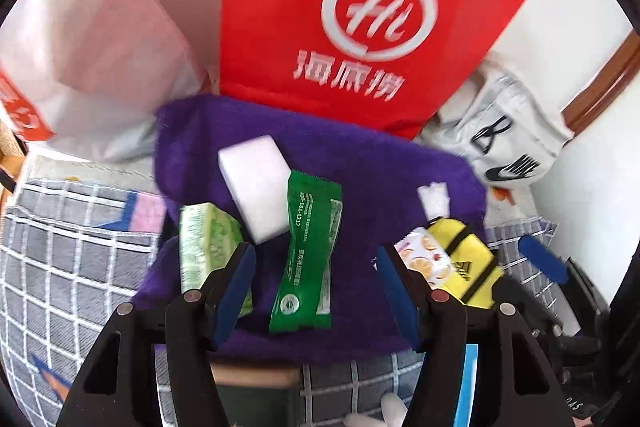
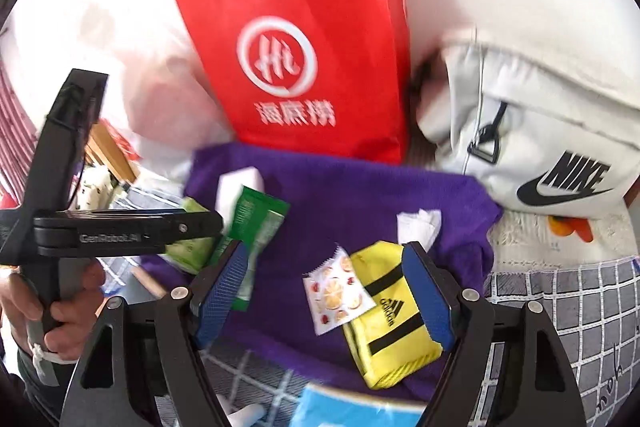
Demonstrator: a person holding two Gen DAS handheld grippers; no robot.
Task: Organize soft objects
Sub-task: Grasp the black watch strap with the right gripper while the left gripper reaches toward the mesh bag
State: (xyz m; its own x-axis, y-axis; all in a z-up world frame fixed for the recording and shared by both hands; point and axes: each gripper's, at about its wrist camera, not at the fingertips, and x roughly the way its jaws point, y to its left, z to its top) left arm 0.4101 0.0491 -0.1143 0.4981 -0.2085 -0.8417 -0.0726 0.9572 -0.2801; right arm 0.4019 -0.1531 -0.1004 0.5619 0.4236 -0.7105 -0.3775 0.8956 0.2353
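A purple towel lies spread on the bed. On it rest a white sponge block, a green packet, a light green tissue pack, a crumpled white tissue, a yellow pouch and an orange-print sachet. My left gripper hovers open above the green packet, gripping nothing. My right gripper hangs open over the sachet and the yellow pouch, its pads clear of both.
A red paper bag stands behind the towel, a white Nike bag to its right, a white plastic bag to its left. Grey checked bedding surrounds the towel. A hand holds the left gripper's handle.
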